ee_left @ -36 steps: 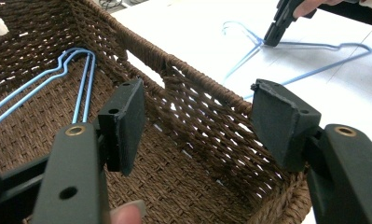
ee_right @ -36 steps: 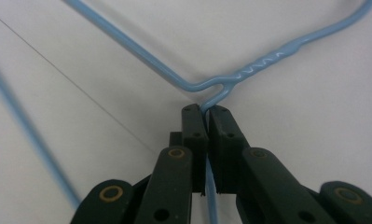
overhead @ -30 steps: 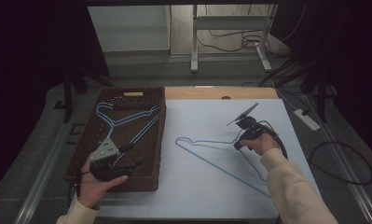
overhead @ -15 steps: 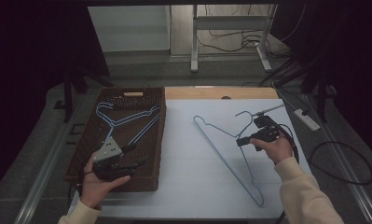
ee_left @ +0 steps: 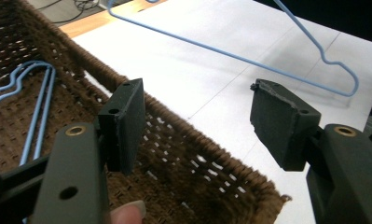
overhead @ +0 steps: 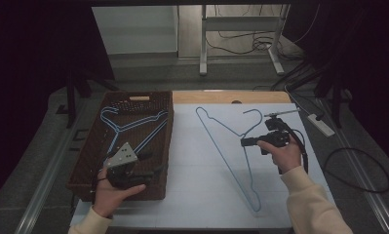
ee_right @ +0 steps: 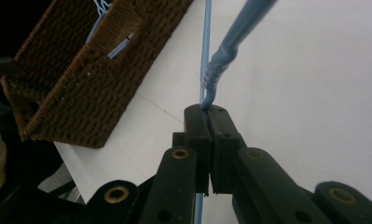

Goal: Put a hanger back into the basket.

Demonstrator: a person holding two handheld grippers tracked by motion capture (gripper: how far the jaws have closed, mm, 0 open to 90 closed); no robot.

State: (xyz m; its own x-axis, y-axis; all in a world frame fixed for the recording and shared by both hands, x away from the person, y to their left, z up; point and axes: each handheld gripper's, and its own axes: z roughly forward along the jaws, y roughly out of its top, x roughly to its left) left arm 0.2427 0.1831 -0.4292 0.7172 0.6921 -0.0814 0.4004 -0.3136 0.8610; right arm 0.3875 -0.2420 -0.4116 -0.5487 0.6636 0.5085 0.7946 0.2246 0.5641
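Observation:
A blue wire hanger (overhead: 249,178) hangs over the white tabletop, one corner toward the far edge and one toward the near edge. My right gripper (overhead: 243,142) is shut on it at the twisted neck below the hook; in the right gripper view the jaws (ee_right: 209,114) pinch the hanger (ee_right: 230,37). At the left stands a brown wicker basket (overhead: 167,141) holding more blue hangers (overhead: 133,124). My left gripper (overhead: 152,164) hovers at the basket's near right corner, open with nothing between its jaws (ee_left: 197,126). Below it run the basket rim (ee_left: 174,116) and the basket's hangers (ee_left: 39,107).
The white tabletop (overhead: 202,185) spreads between basket and right hand. A wooden strip (overhead: 221,96) borders the table's back edge. Cables and a power strip (overhead: 321,124) lie on the floor at the right; metal stand legs (overhead: 202,44) rise behind the table.
My right hand has lifted the hanger and swung it from lying across the table to running far-to-near, hook now at the far side. The left hand has stayed put.

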